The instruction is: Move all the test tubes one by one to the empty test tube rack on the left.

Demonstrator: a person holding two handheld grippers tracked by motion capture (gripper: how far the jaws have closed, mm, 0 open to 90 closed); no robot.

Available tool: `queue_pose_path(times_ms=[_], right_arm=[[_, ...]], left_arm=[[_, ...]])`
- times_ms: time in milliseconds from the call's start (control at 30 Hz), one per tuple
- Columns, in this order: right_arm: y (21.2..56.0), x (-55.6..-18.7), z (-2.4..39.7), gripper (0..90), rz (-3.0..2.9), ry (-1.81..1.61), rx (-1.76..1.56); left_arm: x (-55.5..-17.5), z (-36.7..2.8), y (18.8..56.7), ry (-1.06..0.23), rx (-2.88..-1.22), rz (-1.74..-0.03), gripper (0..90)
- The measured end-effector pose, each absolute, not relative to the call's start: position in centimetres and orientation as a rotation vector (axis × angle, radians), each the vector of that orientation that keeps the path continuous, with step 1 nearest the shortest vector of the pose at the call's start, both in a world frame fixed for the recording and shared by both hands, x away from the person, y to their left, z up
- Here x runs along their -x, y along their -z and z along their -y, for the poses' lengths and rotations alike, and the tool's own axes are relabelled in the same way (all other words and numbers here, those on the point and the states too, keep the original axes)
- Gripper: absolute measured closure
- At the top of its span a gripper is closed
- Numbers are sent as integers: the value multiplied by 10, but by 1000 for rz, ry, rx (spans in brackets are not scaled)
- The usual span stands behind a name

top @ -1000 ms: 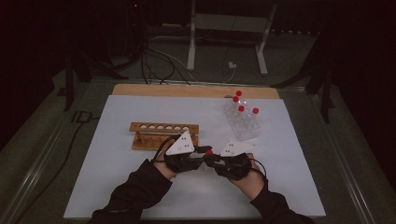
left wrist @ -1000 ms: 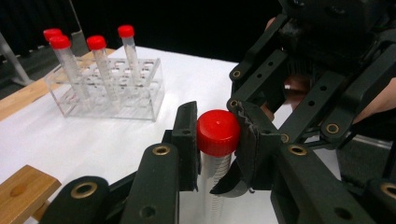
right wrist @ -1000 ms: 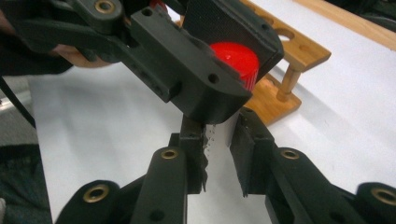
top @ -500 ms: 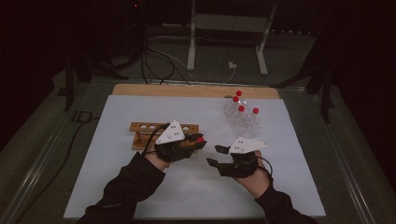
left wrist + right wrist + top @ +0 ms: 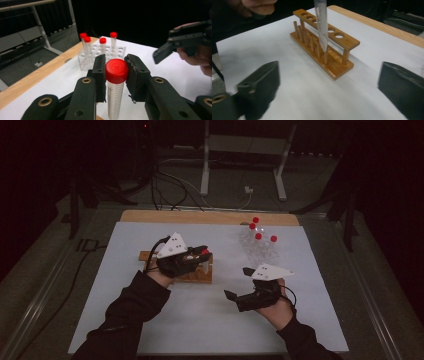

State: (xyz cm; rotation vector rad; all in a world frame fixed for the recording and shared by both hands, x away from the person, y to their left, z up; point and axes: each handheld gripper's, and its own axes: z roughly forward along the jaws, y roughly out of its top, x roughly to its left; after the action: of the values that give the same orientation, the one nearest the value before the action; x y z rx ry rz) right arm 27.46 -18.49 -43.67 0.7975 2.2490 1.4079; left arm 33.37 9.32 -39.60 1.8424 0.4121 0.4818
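My left gripper [image 5: 202, 254] is shut on the red cap of a clear tube [image 5: 115, 97], which hangs upright. In the right gripper view the tube's pointed tip [image 5: 323, 43] hovers just over the holes of the wooden rack [image 5: 337, 67]. In the high view that rack [image 5: 194, 277] lies under my left hand. My right gripper [image 5: 239, 283] is to the right of it, low over the white mat. Its jaws have just been opening and now stand wide with nothing between them [image 5: 330, 86].
A clear plastic rack [image 5: 257, 247] holding several red-capped tubes stands at the back right of the white mat [image 5: 200, 320]. A wooden board [image 5: 210, 216] runs along the mat's far edge. Cables and a metal stand lie beyond the table.
The two grippers were together around the tube; now they are apart. My left gripper carried the tube up and away to above the wooden rack. The right jaws opened.
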Motion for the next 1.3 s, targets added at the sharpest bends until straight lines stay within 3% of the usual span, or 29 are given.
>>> queue_pose_path(times_ms=[500, 1300], right_arm=[[432, -275, 195, 0, -2196, -1464, -812], [437, -277, 195, 0, -2205, -1469, -804]], left_arm=[[-360, -106, 392, -561, -1787, -502, 718], [-387, -103, 446, -532, -1799, -643, 717]])
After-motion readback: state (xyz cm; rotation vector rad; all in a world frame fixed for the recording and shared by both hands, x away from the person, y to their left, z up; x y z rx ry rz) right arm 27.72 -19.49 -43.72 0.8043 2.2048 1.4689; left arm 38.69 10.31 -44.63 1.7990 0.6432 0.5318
